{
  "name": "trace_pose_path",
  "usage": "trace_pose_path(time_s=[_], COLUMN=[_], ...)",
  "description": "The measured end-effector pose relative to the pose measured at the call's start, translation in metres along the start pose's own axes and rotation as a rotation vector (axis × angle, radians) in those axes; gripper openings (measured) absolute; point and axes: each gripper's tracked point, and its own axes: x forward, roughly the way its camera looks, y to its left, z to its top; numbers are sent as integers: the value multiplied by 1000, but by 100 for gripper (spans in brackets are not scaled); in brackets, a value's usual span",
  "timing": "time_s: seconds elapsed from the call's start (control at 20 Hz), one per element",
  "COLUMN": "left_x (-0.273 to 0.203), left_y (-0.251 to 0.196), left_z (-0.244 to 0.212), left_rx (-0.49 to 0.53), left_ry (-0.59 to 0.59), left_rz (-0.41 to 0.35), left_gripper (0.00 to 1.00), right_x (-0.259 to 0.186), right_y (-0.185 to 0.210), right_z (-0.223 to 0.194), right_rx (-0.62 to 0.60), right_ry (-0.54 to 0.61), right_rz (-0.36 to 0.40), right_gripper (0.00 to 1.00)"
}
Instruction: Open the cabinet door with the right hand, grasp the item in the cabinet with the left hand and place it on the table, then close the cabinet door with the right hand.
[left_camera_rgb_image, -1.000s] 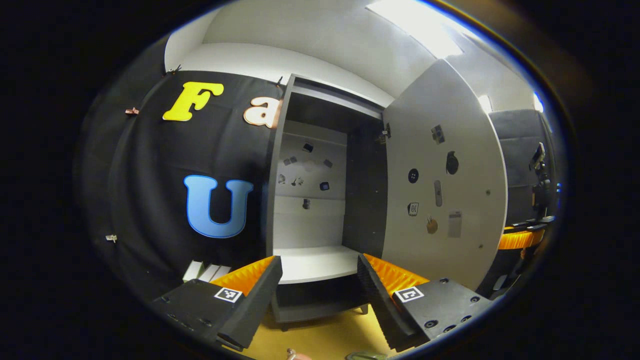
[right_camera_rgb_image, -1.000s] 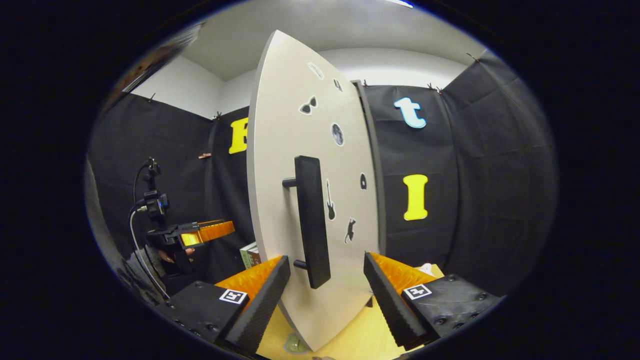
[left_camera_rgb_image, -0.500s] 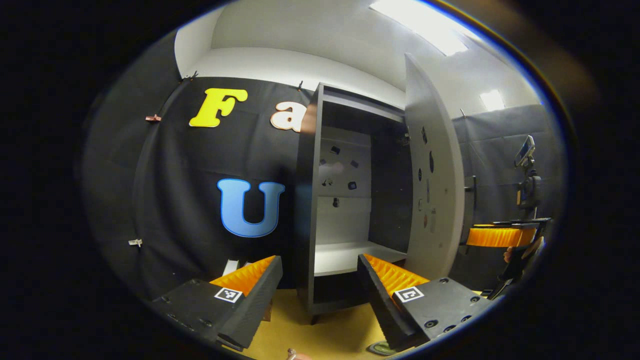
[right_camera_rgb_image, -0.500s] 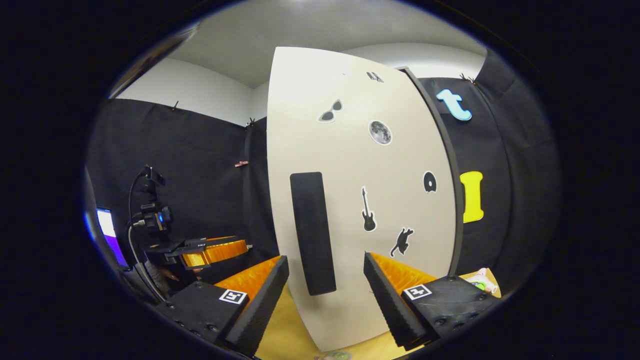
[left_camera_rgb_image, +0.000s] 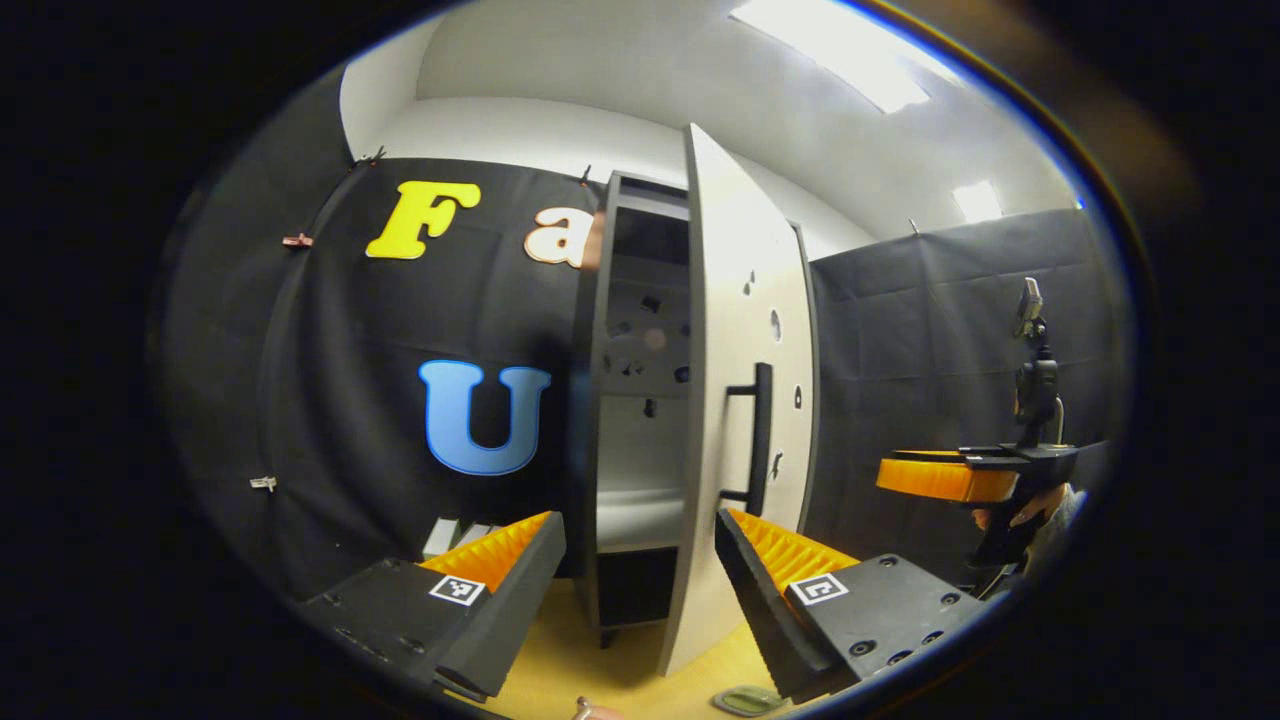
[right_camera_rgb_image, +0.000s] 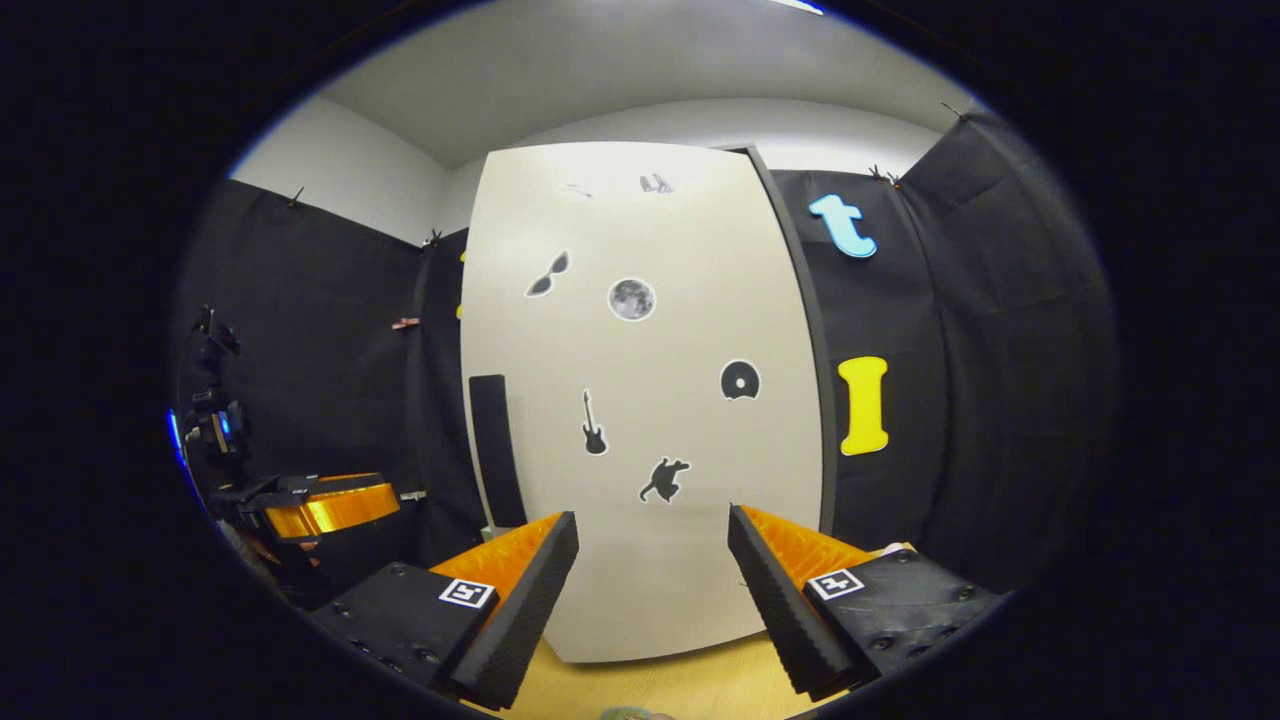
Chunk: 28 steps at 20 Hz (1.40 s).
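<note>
The dark cabinet (left_camera_rgb_image: 610, 400) stands on the wooden table (left_camera_rgb_image: 610, 660) with its white, sticker-covered door (left_camera_rgb_image: 735, 400) only a narrow gap from shut. Through the gap I see a bare white shelf (left_camera_rgb_image: 635, 505). In the right gripper view the door (right_camera_rgb_image: 640, 420) faces me, its black handle (right_camera_rgb_image: 495, 450) at the left edge. My right gripper (right_camera_rgb_image: 650, 570) is open in front of the door's lower part, right of the handle. My left gripper (left_camera_rgb_image: 640, 560) is open and holds nothing, back from the cabinet. A flat greenish item (left_camera_rgb_image: 745, 700) lies on the table below it.
The right gripper (left_camera_rgb_image: 945, 478) and the hand (left_camera_rgb_image: 1010, 515) holding it show at the far right of the left gripper view. The left gripper (right_camera_rgb_image: 320, 505) shows at the left of the right gripper view. White boxes (left_camera_rgb_image: 455, 535) stand by the wall left of the cabinet.
The door has swung from wide open to almost shut. The handle, between my right gripper's open fingers a second ago, now lies to their left.
</note>
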Motion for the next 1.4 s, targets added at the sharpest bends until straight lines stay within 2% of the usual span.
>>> trace_pose_path(time_s=[0.15,0.3,0.35,0.6,1.0,1.4], left_x=[6,11,11,21,26,35], left_y=[-13,-33,-38,-49,-37,-29], left_z=[10,19,19,13,4,-6], left_rx=[37,15,12,67,21,-2], left_ry=[-25,-75,-75,-40,-13,13], left_rz=[36,57,64,102,137,154], left_gripper=[95,92,95,95,93,95], right_x=[-5,-16,-19,-29,-23,-15], right_y=[-24,-33,-35,-38,-48,-64], right_z=[11,17,18,11,6,-12], right_rx=[-90,-123,-131,-134,-93,-120], right_ry=[-35,-53,-55,-42,-34,3], right_rz=[-97,-148,-156,-166,-176,-202], right_gripper=[97,97,97,97,97,98])
